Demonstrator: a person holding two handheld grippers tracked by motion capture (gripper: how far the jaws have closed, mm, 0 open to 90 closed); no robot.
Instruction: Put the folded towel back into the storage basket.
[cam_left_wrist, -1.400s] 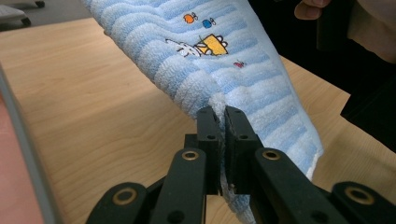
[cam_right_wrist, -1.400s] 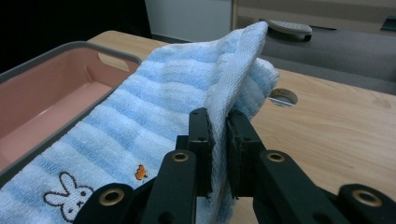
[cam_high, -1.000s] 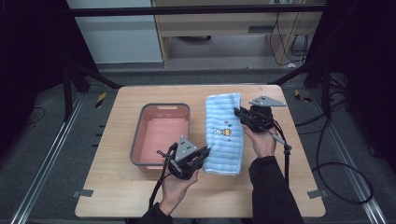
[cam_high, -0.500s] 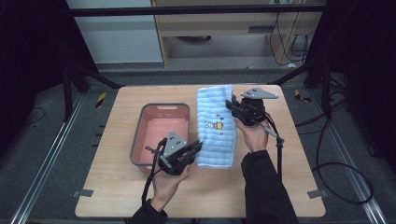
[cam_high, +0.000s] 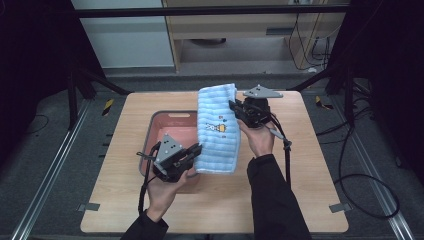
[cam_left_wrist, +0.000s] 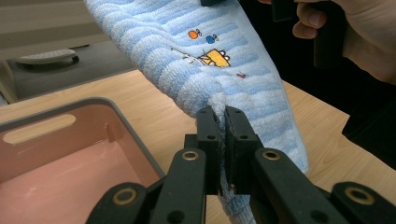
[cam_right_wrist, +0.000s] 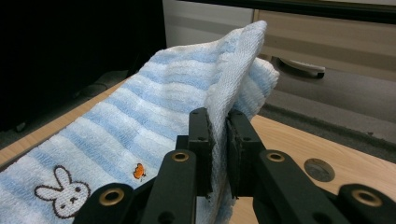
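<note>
A blue-and-white striped towel (cam_high: 218, 131) hangs stretched in the air above the worktop (cam_high: 305, 170), just right of a pink tub (cam_high: 159, 131) with a grey rim. The towel carries a small embroidered rabbit and tiny orange figures near its middle. Its far end rises highest, beyond the tub's far right corner, and its near end droops toward the tub's near right corner.

The left hand-held gripper (cam_high: 194, 150) sits at the tub's near right corner, its jaws clamped on the towel's near edge; in the left gripper view (cam_left_wrist: 223, 122) the black jaws pinch a fold of terry cloth between them, with the tub's pink interior and a handle slot to the left. The right hand-held gripper (cam_high: 235, 108) is to the right of the tub's far edge, its jaws closed on the towel's upper side edge; the right gripper view (cam_right_wrist: 218, 122) shows the cloth standing up between the jaws, the rabbit at the lower left.

Both forearms in dark sleeves reach in from the worktop's near side. Cables trail from each hand-held gripper.
</note>
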